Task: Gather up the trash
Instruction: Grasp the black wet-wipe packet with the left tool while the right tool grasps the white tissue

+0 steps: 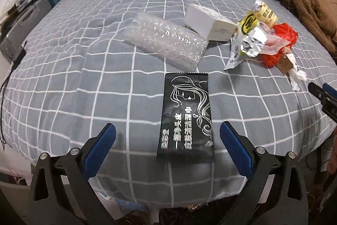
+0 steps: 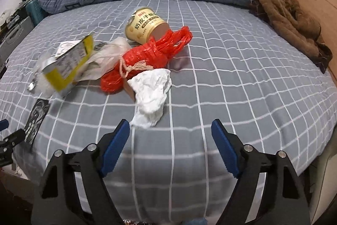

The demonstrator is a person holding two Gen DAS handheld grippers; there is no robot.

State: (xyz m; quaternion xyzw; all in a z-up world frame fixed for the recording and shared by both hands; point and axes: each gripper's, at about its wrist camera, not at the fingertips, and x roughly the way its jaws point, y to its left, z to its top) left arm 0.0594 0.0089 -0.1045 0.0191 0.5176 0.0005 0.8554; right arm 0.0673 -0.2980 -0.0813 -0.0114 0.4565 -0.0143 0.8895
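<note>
Two spread tongs (image 1: 167, 141) (image 2: 170, 140), one black sachet (image 1: 186, 117).

We saw a matt woven cloth bed sheet (image 1: 84, 81), grey with white grid lines. Near its front edge lay a glossy black plastic sachet (image 1: 185, 115) with silvery print. Toward the middle, the bubble wrap (image 1: 166, 41) looked clear and shiny, and the white box (image 1: 208, 22) seemed smooth matt cardboard. At the right side, the red bag (image 2: 147, 54) was thin crinkled plastic, the tissue (image 2: 151, 94) crumpled soft paper, the cup (image 2: 145, 24) smooth and slightly glossy. Both grippers' pads (image 1: 101, 149) looked like textured blue rubber on matt black plastic.
</note>
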